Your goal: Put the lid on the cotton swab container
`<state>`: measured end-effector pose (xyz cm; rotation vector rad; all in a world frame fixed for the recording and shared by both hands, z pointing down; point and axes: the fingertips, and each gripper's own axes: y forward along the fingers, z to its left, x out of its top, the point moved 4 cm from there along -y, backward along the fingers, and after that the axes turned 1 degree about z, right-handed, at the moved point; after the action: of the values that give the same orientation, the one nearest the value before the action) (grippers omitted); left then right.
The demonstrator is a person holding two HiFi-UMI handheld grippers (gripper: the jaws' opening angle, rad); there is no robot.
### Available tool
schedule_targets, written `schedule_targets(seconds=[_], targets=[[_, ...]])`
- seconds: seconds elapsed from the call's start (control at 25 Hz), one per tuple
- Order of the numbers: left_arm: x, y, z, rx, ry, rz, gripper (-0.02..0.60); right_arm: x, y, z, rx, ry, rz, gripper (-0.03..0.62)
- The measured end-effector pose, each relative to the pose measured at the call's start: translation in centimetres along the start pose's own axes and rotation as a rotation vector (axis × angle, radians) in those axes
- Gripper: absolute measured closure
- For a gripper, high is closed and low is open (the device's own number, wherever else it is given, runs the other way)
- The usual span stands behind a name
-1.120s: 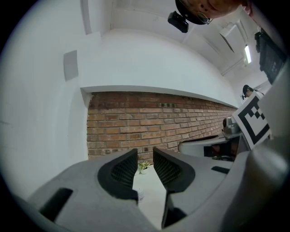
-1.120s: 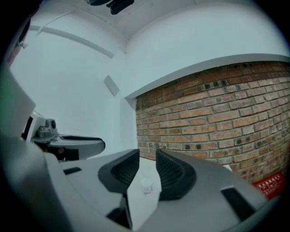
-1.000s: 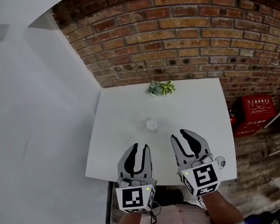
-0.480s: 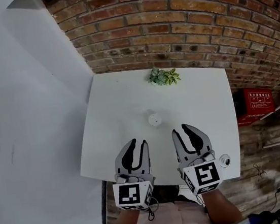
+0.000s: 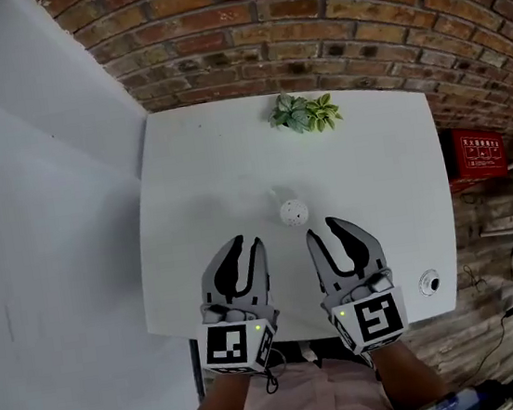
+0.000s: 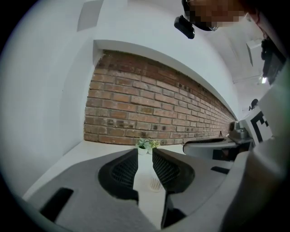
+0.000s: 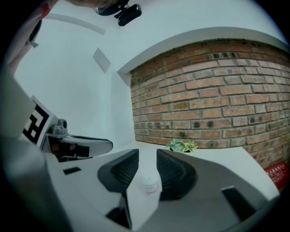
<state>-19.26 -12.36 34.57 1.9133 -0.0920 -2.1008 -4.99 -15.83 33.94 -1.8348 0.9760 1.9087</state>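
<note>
The cotton swab container [image 5: 293,211], a small white round pot, stands upright mid-table. A faint clear shape [image 5: 272,193] just behind it to the left may be the lid; I cannot tell. My left gripper [image 5: 246,242] hovers in front of the pot and to its left, its jaws narrowly apart with nothing between them. Its own view shows the swabs [image 6: 155,183] ahead through the gap. My right gripper [image 5: 325,228] is open just right of the pot; its jaws have just been opening, with nothing between them. Its view shows the pot [image 7: 151,186] ahead.
The white table [image 5: 201,282] stands against a brick wall, with a white wall on its left. A small potted plant [image 5: 304,113] sits at its far edge. A small round fitting [image 5: 429,283] is at the front right corner. A red box [image 5: 479,153] lies on the floor.
Both grippers have moved forward over the table's front edge and come lower, closing in on the container. The right jaws stand slightly wider.
</note>
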Motion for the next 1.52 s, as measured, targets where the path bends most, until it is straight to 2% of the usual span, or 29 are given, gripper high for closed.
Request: schedule_targets(seconds=[0.4, 0.68, 0.8, 1.0, 1.2, 1.52], targets=[[-4.6, 4.4, 1.7, -0.123, -0.091, 0.081, 0.384, -4.6, 2.7, -0.4, -0.028, 0.05, 0.083, 0.463], [-6.6, 7.0, 1.6, -0.253, -0.172, 0.106, 0.223, -7.7, 3.7, 0.2, -0.02, 0.077, 0.142, 0.441], [-7.0, 7.8, 1.6, -0.292, -0.204, 0.114, 0.181, -8.3, 3.8, 0.2, -0.025, 0.081, 0.16, 0.437], [-7.6, 8.8, 1.3, -0.344, -0.225, 0.131, 0.141, -8.5, 3.9, 0.1, -0.034, 0.087, 0.178, 0.437], [-7.1, 9.0, 1.2, -0.363, -0.248, 0.112, 0.138, -8.3, 4.1, -0.2, -0.044, 0.088, 0.158, 0.437], [-5.3, 8.7, 0.0, -0.388, -0.194, 0.079, 0.135, -7.5, 3.5, -0.6, -0.06, 0.089, 0.14, 0.437]])
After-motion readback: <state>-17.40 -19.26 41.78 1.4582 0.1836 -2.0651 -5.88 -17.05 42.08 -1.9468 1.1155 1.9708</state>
